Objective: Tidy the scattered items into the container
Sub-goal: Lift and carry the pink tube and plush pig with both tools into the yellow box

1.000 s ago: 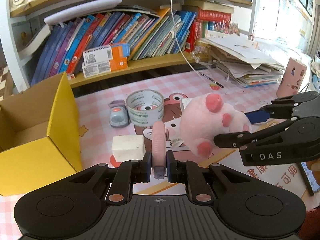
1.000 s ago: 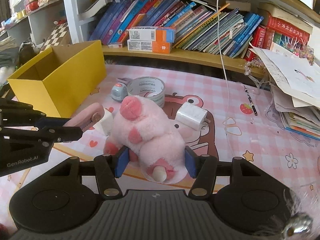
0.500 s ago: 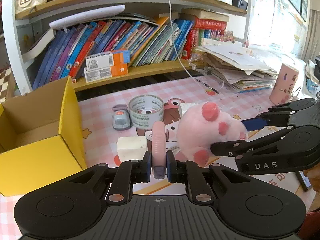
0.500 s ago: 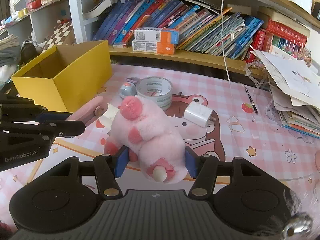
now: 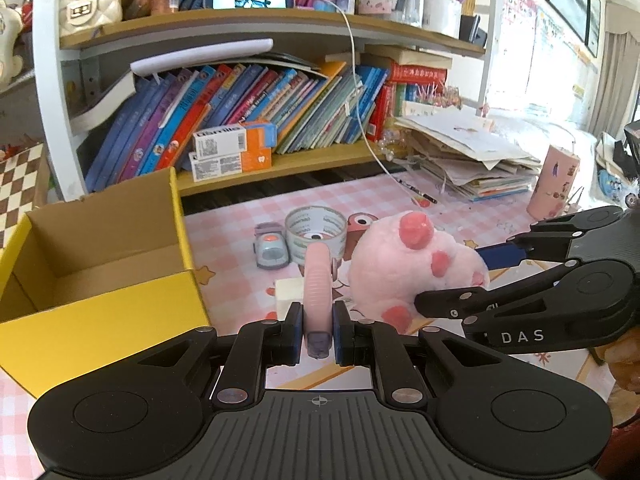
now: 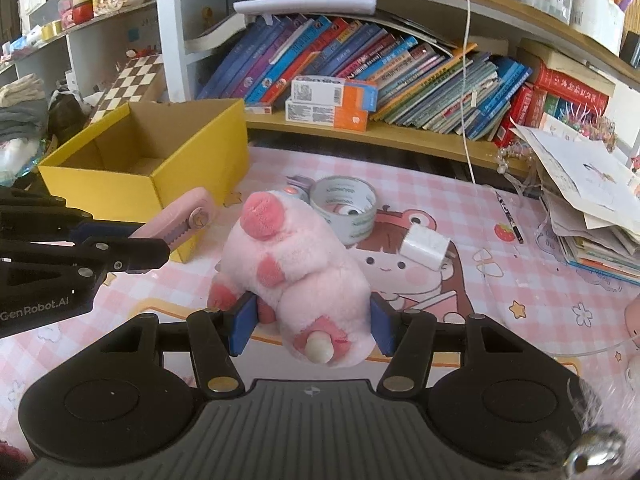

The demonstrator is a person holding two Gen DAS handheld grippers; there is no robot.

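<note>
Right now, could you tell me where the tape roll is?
In the right wrist view, the tape roll lies on the pink mat behind the plush pig, right of the yellow box.

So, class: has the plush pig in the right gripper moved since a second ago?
Yes. In the right wrist view the pink plush pig has risen from the mat and shifted left toward the yellow box, judged against the tape roll.

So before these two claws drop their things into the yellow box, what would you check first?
1. Left gripper shut on the pink cutter: ok.
2. Right gripper shut on the plush pig: ok.
3. Yellow box open on top: ok.
4. Room inside for both: floor looks bare, ok.
5. Grippers over the box: not ok, both beside it.
6. Tape roll left on the mat: not ok.
</note>
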